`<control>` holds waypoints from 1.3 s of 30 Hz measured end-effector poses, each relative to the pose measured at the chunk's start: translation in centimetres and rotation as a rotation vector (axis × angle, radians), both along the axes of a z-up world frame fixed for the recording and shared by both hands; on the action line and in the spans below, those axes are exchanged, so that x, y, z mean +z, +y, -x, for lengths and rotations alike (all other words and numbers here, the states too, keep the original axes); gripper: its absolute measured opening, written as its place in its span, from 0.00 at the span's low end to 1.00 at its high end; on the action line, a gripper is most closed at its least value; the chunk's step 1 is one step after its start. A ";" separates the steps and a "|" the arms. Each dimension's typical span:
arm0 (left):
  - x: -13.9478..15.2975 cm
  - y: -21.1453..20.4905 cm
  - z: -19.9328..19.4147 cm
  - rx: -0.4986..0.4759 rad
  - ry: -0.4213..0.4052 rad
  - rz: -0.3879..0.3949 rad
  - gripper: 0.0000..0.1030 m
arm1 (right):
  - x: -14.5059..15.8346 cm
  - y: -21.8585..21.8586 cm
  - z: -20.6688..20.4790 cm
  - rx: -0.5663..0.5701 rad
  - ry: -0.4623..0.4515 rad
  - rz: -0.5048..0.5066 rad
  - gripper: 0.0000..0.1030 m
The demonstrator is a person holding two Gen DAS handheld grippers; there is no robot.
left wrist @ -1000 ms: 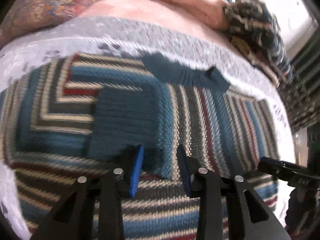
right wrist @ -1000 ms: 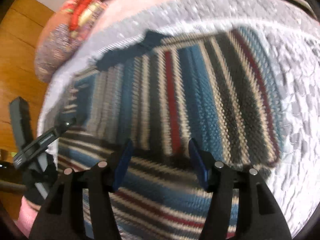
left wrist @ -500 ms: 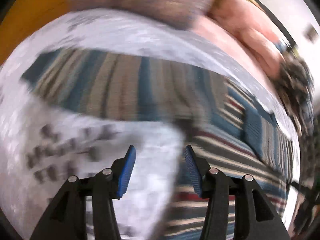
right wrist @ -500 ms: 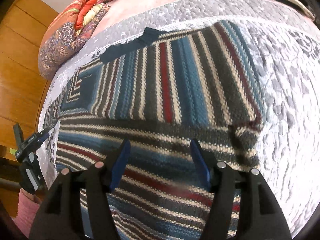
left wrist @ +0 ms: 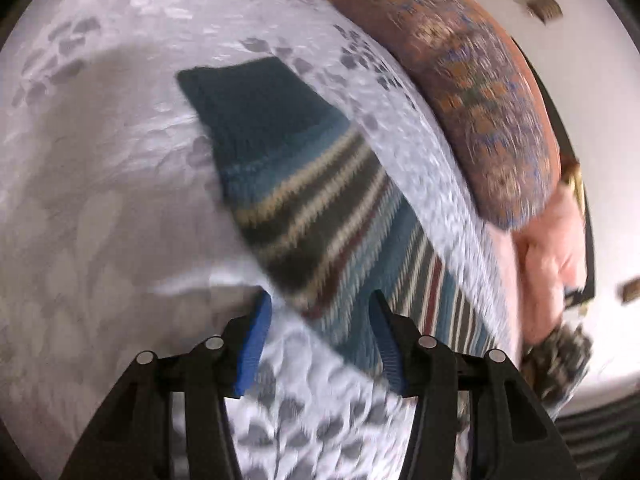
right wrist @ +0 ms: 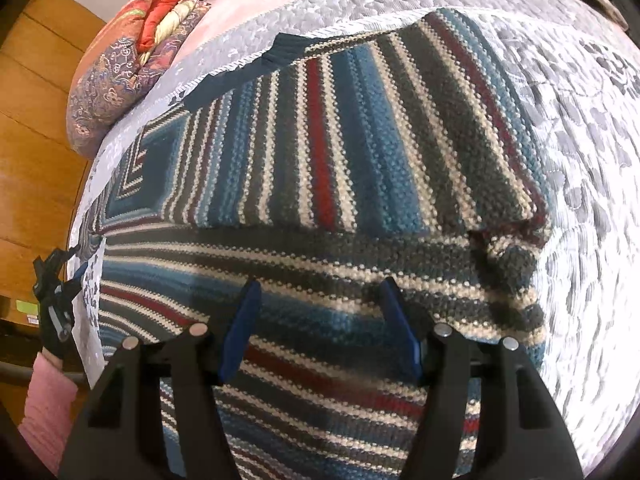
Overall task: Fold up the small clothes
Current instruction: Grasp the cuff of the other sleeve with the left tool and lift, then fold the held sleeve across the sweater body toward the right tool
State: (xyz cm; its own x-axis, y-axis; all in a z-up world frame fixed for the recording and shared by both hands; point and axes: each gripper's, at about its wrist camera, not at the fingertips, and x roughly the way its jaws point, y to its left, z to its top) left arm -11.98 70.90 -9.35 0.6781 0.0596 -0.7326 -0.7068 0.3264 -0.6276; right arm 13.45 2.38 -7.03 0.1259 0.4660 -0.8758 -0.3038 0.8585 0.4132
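My left gripper [left wrist: 318,330] hangs spread over the sweater's sleeve [left wrist: 304,200]; my right gripper [right wrist: 320,316] is spread above the striped sweater [right wrist: 360,152], empty.

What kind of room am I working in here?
Most likely a bedroom. The striped sweater lies on a bed covered by a pale quilted bedspread, a patterned pillow and folded bedding sit at its far end, and a wooden floor shows beside it.
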 end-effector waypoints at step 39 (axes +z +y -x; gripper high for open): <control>12.5 -15.8 -10.1 -0.338 -0.167 -0.316 0.12 | 1.4 -0.4 0.8 0.028 -0.054 0.006 0.60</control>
